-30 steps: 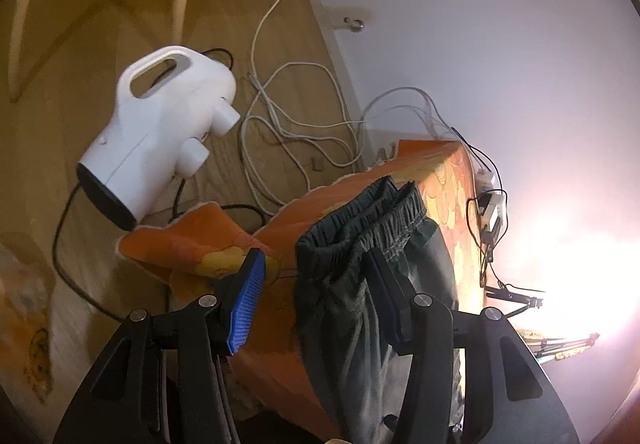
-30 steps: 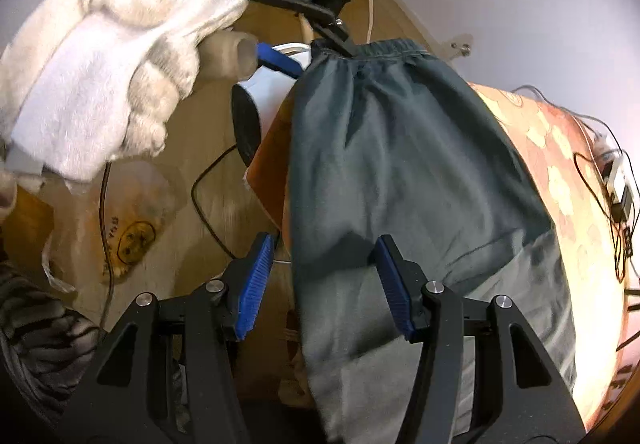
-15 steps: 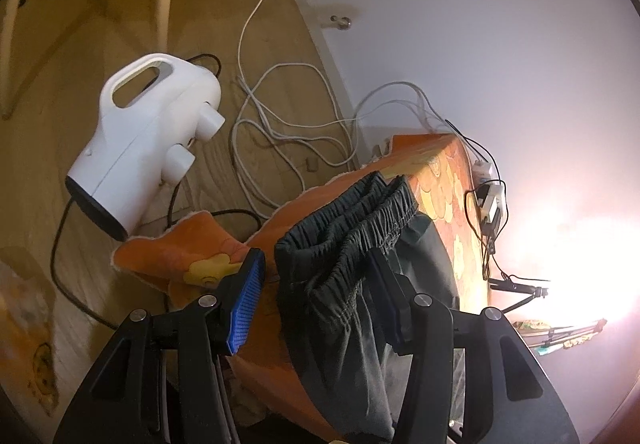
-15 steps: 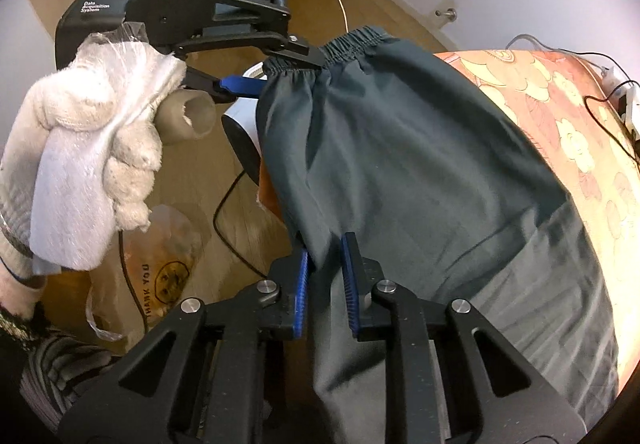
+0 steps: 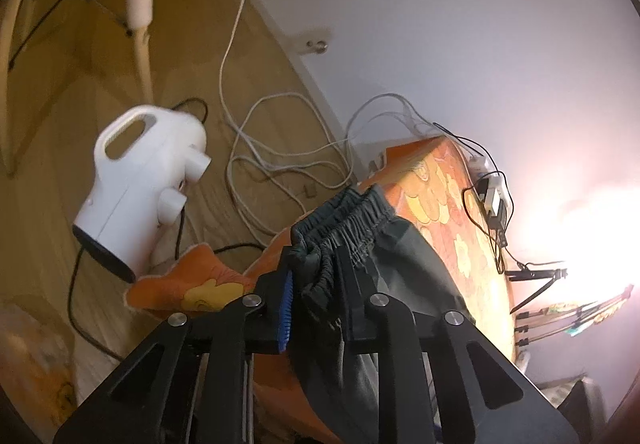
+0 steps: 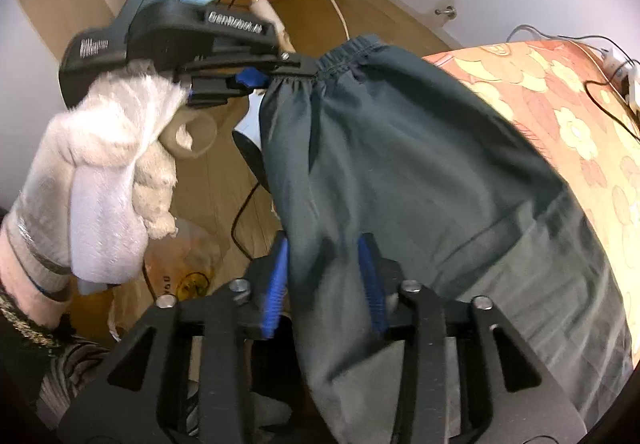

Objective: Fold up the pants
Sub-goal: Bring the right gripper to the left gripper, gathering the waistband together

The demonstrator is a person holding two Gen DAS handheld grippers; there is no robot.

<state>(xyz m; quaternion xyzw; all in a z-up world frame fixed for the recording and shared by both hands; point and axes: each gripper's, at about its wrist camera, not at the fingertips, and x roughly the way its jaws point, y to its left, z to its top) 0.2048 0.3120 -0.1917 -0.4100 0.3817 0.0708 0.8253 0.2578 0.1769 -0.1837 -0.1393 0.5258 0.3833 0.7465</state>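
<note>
Your left claw (image 5: pixel 314 298) has just been closing, and it now pinches the gathered elastic waistband (image 5: pixel 344 216) of the dark grey pants (image 6: pixel 400 172) between its blue pads. In the right wrist view that same left claw (image 6: pixel 276 78) shows at the upper left, clamped on the corner of the waistband and gripped by your hand (image 6: pixel 104 172) in a white knitted glove.

Your right claw (image 6: pixel 324 280) has just been opening again after a brief squeeze. Its jaws stand apart with the near edge of the pants between the blue pads (image 6: pixel 370 280); the picture is blurred there, so you cannot tell whether the pads touch the cloth or stand clear of it.

The pants lie draped over the edge of a surface covered by an orange flowered cloth (image 6: pixel 568 108), with the waistband end lifted off it toward the left claw and the legs running back toward you.

Below, on the wooden floor (image 5: pixel 52 148), a white handheld appliance with a loop handle (image 5: pixel 140 188) lies on its side. Loose white cables (image 5: pixel 276 164) coil beside it near the wall, and a thin plastic bag (image 6: pixel 180 264) lies crumpled on the floor.
</note>
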